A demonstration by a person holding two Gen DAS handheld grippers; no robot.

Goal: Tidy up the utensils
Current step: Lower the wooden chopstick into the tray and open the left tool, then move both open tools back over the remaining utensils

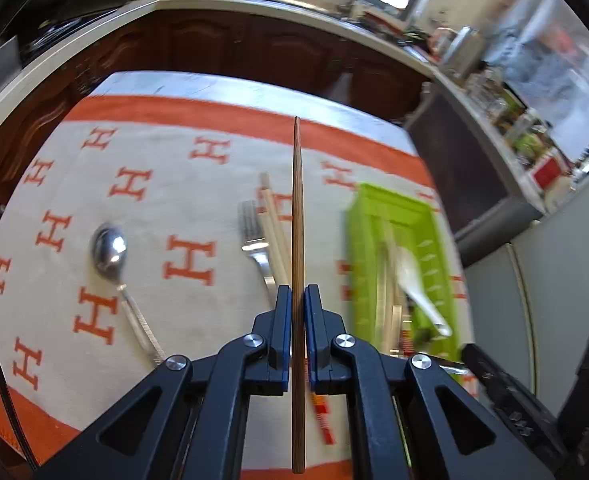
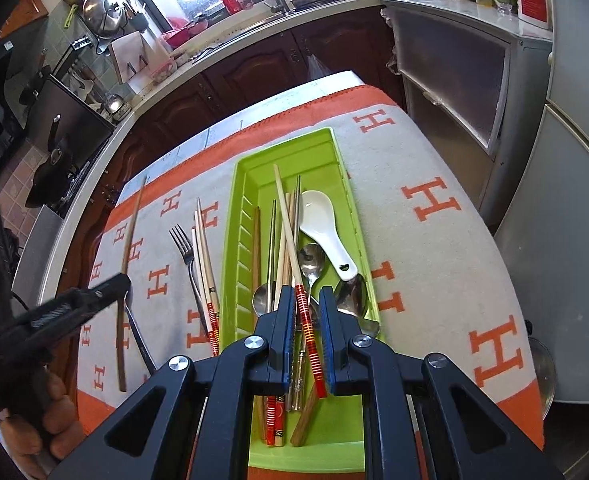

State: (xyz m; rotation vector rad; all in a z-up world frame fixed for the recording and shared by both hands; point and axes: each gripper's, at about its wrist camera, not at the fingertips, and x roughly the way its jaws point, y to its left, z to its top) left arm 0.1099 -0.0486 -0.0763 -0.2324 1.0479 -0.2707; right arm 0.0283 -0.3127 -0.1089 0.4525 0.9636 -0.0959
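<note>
My left gripper [image 1: 298, 294] is shut on a brown wooden chopstick [image 1: 296, 200], held above the H-patterned cloth [image 1: 182, 184]. On the cloth below lie a metal spoon [image 1: 110, 248], a fork [image 1: 254, 236] and pale chopsticks [image 1: 272, 220]. My right gripper [image 2: 307, 296] hangs over the green tray [image 2: 242, 184], shut on a pale chopstick with a red-striped end [image 2: 290, 232]. The tray holds a white ceramic spoon [image 2: 322, 224], metal spoons [image 2: 312, 260] and several chopsticks. In the right wrist view the left gripper [image 2: 122, 282] and its brown chopstick [image 2: 132, 228] show at the left.
The tray [image 1: 394, 208] sits right of the left gripper. A hand [image 2: 50, 420] holds the left gripper's handle. Dark cabinets [image 2: 254, 68], a counter with a sink [image 2: 262, 12] lie beyond the table's far edge. A grey fridge [image 2: 574, 200] stands at the right.
</note>
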